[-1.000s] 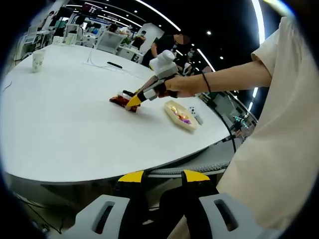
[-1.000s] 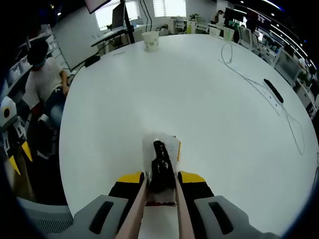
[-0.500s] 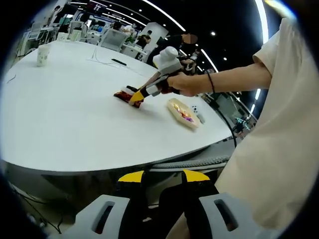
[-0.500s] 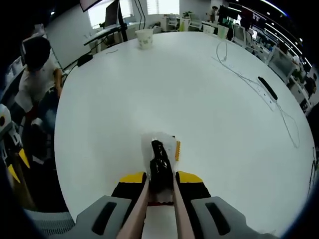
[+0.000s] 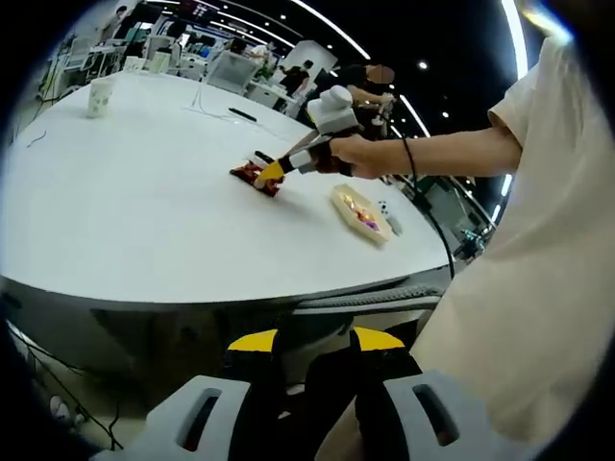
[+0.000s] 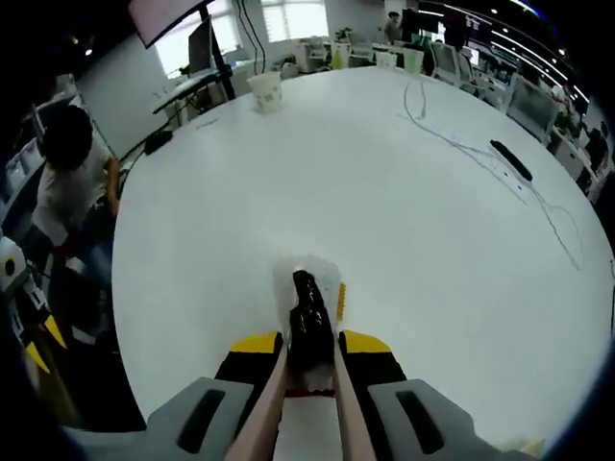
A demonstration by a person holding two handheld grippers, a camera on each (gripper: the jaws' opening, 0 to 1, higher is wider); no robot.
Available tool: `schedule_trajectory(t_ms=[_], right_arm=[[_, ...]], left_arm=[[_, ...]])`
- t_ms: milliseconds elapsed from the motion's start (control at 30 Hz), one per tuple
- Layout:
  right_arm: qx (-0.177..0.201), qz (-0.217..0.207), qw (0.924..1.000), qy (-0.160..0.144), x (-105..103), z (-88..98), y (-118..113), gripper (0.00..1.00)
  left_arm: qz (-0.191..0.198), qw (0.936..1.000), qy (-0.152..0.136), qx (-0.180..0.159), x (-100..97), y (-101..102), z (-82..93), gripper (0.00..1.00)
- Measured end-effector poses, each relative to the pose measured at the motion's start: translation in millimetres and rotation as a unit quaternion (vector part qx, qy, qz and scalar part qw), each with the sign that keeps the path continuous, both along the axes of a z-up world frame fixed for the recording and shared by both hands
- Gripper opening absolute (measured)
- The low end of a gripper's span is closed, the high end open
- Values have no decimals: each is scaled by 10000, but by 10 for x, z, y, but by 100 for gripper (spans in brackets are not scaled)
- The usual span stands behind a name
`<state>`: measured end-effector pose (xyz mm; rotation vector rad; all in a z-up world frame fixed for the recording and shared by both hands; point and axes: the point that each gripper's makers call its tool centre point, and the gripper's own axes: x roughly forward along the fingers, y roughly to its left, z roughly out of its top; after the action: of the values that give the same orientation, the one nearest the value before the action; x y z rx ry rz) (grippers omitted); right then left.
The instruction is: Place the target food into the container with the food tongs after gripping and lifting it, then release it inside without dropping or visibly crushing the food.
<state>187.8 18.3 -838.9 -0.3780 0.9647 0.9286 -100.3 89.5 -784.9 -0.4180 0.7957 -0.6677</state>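
In the right gripper view, my right gripper [image 6: 309, 341] is shut on pale food tongs [image 6: 271, 408]. The tong tips hold a dark brown piece of food [image 6: 307, 322] over a clear wrapper [image 6: 312, 274] on the white table [image 6: 384, 211]. From the left gripper view, that gripper [image 5: 276, 173] hangs low over a red-brown food pack [image 5: 250, 174]. To its right lies a beige oblong container [image 5: 362, 211] with colourful bits inside. My left gripper [image 5: 315, 341] is open, below the table's near edge, holding nothing.
A paper cup [image 6: 265, 91] stands at the far side of the table, also visible as the cup [image 5: 100, 96]. A white cable [image 6: 461, 134] and a black bar [image 6: 509, 158] lie at the right. A seated person [image 6: 67, 182] is beyond the left edge.
Both cameras have drifted a little. The tongs still hold the dark piece in the same spot over the wrapper, and the left gripper stays open below the table edge.
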Motion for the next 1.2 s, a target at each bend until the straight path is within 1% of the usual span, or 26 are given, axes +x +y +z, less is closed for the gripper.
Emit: schedule_trajectory(t_ms=[167,300,400,467,600,667,800,900,1200], right_arm=[[51,-52,10000,-30,100,8,2,20],[45,-80,10000,-6,110,11,-45,21],[37,-115,9999,-4,164,15,-107,21],[45,-137,9999,14,163,23,-108,21],[120,-224,9997,51,83,111,-80,21],[189,-299,9994,52,73,167,-69,21],[221,-295,9993,18,58,248,-38,21],[328,-356,9988,50,44,316,-27,21],[500,-528,9973,105,49,404,-80,21]], left_arm=[[51,10000,-56,3,19,31,30,27],[91,9999,-68,8,15,72,29,27],[101,9999,-76,8,16,87,28,27],[95,9999,-97,3,28,93,32,27],[53,9999,-150,7,68,85,51,27],[35,9998,-183,1,91,76,65,27],[17,9998,-217,5,109,67,74,27],[35,9997,-236,1,104,58,80,27],[68,9997,-243,-20,69,37,76,27]])
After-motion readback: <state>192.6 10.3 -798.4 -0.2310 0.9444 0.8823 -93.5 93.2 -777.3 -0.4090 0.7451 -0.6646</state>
